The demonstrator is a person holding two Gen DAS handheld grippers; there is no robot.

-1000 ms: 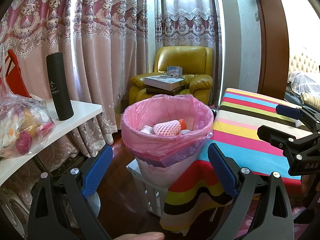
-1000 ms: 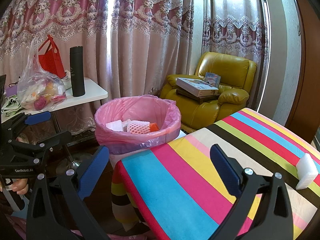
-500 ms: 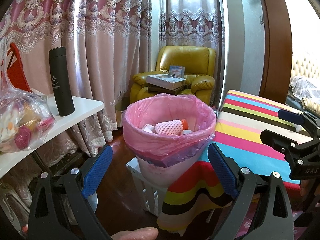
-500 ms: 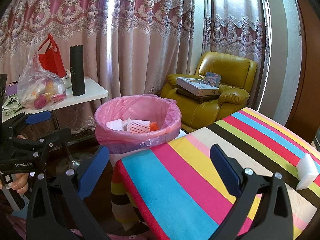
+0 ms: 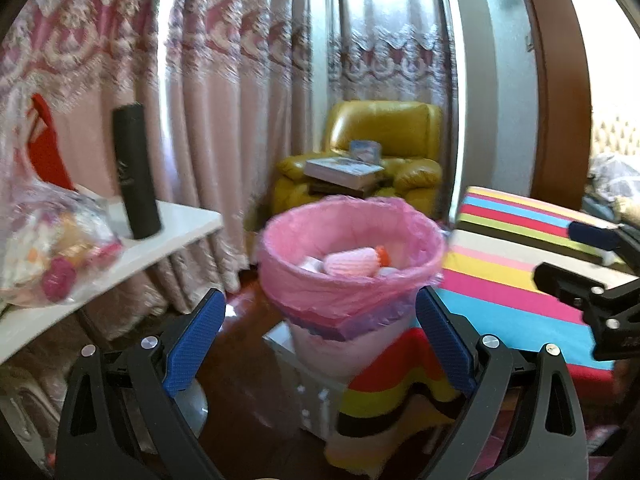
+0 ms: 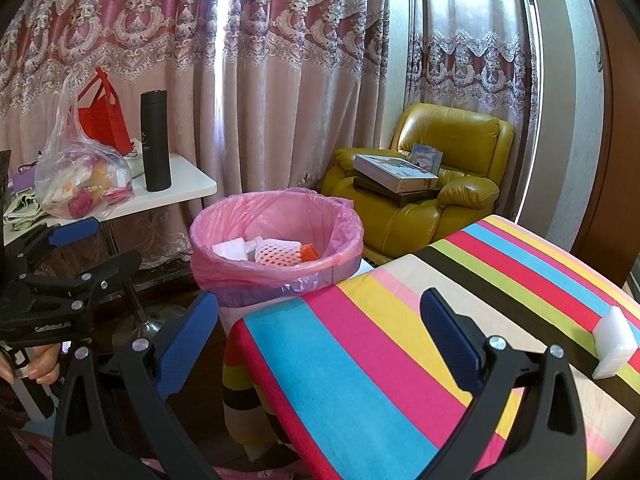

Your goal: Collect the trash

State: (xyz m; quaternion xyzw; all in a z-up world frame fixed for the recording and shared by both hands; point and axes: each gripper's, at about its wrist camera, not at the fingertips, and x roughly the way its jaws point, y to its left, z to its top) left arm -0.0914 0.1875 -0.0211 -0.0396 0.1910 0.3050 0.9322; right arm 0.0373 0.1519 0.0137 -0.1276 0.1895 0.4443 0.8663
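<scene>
A trash bin lined with a pink bag (image 5: 352, 280) (image 6: 276, 256) stands by the striped table's corner. It holds a pink foam net (image 6: 278, 253), an orange piece and white scraps. A white foam block (image 6: 614, 342) lies on the striped cloth (image 6: 400, 344) at the far right. My left gripper (image 5: 320, 336) is open and empty, in front of the bin. My right gripper (image 6: 320, 336) is open and empty, above the table's near corner. The left gripper also shows in the right wrist view (image 6: 80, 248), and the right gripper in the left wrist view (image 5: 580, 256).
A white side table (image 6: 180, 188) at left carries a black flask (image 6: 155, 140), a clear bag of items (image 6: 80, 184) and a red bag (image 6: 102, 116). A yellow armchair (image 6: 440, 184) with boxes stands behind the bin. Curtains hang behind.
The left wrist view has shifted and is now motion-blurred; the bin sits slightly further right in it. The right gripper has hardly moved. Both grippers stay open.
</scene>
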